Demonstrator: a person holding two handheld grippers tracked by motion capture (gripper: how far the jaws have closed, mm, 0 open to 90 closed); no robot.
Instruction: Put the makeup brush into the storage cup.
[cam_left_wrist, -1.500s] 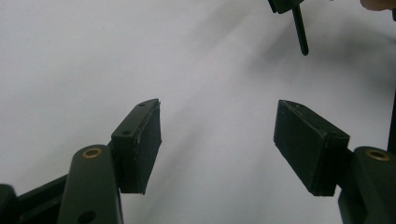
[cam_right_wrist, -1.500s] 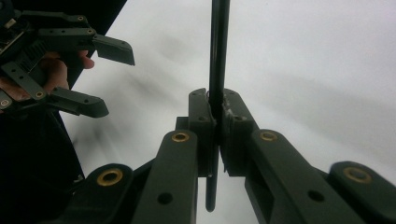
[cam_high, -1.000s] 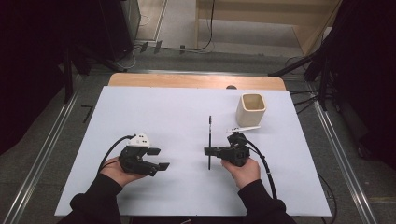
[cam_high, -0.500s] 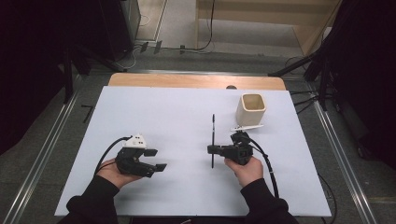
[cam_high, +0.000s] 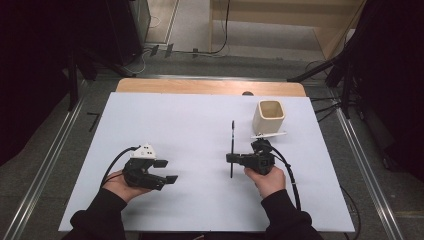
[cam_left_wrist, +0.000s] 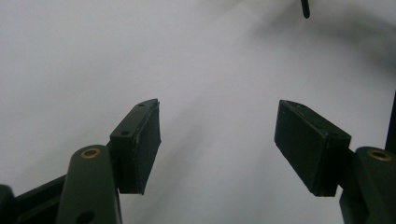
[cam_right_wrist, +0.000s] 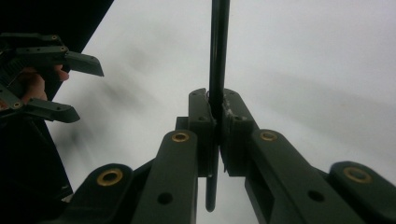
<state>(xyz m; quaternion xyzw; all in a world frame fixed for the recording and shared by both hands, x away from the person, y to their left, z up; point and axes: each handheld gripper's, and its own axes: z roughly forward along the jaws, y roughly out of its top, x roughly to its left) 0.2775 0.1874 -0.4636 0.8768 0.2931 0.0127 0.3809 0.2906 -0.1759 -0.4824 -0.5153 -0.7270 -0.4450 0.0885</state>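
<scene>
Since the earlier frame little has shifted: the right tool (cam_high: 231, 159) has drifted only slightly over the white tabletop (cam_high: 165, 125), and the left tool (cam_high: 169, 171) has kept its place. Clamped tight between the right tool's jaws is a thin black rod (cam_high: 232, 145), a pen or stylus as far as the high view lets me judge; it is gripped below its middle, with the long end pointing toward the far edge and a short tail behind the pads. The cream square cup (cam_high: 269, 116) stands upright just beyond and to the right of that hand, its mouth unobstructed. The left tool waits near the front edge with jaws wide apart and nothing between them. If the rod is meant for the cup, the step probably calls for lifting it clear, tipping it upright over the opening, and releasing only once the lower end is inside the rim.
</scene>
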